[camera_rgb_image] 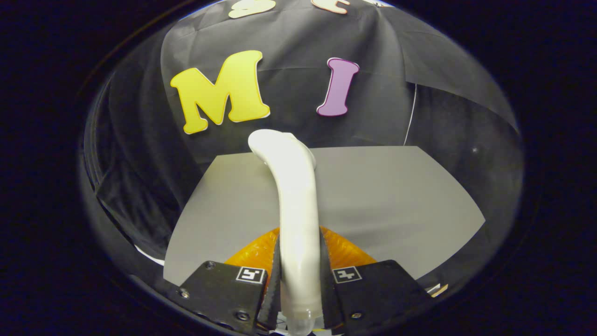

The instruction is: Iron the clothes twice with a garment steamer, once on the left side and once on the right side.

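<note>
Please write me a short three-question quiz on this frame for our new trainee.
1. True or false: the gripper has its jaws closed on the white steamer handle.
2. What lies beneath the handle, beyond the jaws? A) grey surface B) blue towel C) wooden board
3. What colour is the part showing just behind the jaws, either side of the handle?

Key: 1 true. 2 A, the grey surface. 3 orange, the orange part.

The garment steamer point(296, 205) fills the gap between the fingers of the hand-held gripper point(298, 266), both pressing its white handle. Grey tabletop point(396, 196) lies open on either side. Beyond, the booth's cloth wall point(289, 102) seems to block passage.
</note>
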A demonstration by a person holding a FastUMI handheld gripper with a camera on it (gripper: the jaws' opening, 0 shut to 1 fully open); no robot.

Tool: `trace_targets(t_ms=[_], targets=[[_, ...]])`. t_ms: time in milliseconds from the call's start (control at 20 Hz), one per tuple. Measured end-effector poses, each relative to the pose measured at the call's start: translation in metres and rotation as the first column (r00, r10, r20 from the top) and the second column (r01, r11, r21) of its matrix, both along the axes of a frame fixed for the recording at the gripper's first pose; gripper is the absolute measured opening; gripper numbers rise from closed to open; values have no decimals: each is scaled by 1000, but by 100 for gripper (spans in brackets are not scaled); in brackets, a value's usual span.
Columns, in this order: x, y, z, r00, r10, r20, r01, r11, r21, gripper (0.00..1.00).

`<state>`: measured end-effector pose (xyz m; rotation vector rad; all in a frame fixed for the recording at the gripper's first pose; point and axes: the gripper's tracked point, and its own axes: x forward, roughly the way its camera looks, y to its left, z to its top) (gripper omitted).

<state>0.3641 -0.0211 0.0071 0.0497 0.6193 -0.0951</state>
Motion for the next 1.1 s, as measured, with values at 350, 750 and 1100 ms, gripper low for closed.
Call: trace_targets(t_ms=[350,750,1100], targets=[[-30,15,3,999,-12,40,7,992,122,35],[-88,40,73,965,-61,254,29,992,127,34],[-140,96,139,902,-67,426,11,991,133,34]])
